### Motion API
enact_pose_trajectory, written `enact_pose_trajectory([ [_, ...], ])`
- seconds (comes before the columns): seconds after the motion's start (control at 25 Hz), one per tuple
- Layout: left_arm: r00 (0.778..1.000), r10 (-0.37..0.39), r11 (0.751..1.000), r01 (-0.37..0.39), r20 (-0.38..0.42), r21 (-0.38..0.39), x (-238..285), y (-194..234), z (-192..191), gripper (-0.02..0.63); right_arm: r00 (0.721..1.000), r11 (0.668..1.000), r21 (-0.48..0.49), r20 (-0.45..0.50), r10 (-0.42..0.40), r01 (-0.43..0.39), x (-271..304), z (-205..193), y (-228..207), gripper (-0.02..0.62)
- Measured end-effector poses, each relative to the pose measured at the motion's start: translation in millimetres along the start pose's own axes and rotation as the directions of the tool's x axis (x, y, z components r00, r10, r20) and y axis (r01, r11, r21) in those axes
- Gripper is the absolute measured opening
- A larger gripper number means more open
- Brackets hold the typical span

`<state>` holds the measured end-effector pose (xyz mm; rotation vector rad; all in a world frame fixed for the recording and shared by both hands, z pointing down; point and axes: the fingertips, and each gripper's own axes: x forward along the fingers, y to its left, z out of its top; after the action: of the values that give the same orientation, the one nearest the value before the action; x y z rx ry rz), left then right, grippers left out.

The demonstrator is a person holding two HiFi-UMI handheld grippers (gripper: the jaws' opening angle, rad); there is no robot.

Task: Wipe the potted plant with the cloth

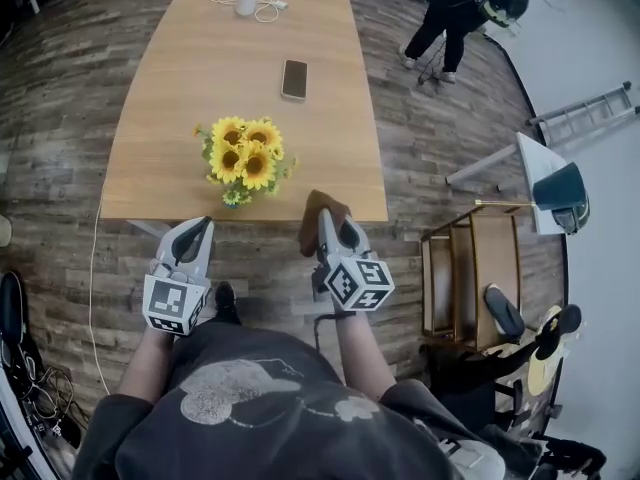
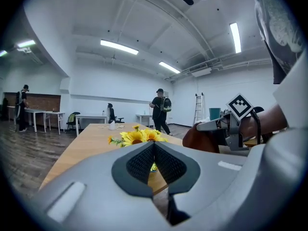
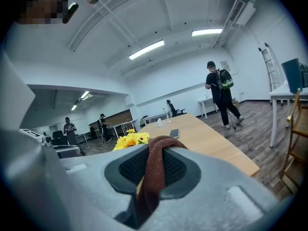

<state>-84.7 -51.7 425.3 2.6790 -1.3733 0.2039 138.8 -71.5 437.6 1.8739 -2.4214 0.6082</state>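
Right claw [image 3: 153,154] is clamped on the brown cloth [image 3: 155,177], which only its own view shows clearly. Left claw [image 2: 154,155] is closed up, empty. Head view has the plant [image 1: 245,160] near the table's [image 1: 330,138] front edge, both claws just short of it.

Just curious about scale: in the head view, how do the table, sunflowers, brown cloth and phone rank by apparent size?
Largest to smallest:
1. table
2. sunflowers
3. brown cloth, though it is partly hidden and nearer the camera, so its place above the phone is unsure
4. phone
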Motion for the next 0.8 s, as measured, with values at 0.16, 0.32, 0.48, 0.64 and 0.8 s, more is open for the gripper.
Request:
enact_pose_trajectory([
  [0.16,0.999,-0.021,1.000,0.020,-0.042,-0.008,15.4,15.3,-11.0,0.035,0.999,1.000,0.013,-0.035,-0.019,0.020,20.4,-7.2,-3.3,0.044],
  [0.32,0.997,-0.047,0.999,0.046,-0.061,-0.022,27.2,30.1,-16.6,0.038,0.996,0.998,0.010,-0.063,-0.067,0.068,39.5,-14.5,-13.6,0.044],
  [0.48,0.995,-0.074,0.997,0.073,-0.074,-0.013,38.8,42.4,-23.0,0.038,0.991,0.993,0.027,-0.076,-0.110,0.112,51.6,-20.1,-23.7,0.044],
  [0.64,0.993,-0.096,0.995,0.095,-0.063,-0.010,45.1,47.9,-30.8,0.052,0.991,0.996,0.014,-0.100,-0.090,0.091,60.1,-22.5,-20.6,0.044],
  [0.8,0.994,-0.075,0.997,0.074,-0.077,-0.015,49.7,52.7,-34.0,0.066,0.992,0.999,-0.009,-0.118,-0.047,0.046,77.7,-19.3,-23.9,0.044],
])
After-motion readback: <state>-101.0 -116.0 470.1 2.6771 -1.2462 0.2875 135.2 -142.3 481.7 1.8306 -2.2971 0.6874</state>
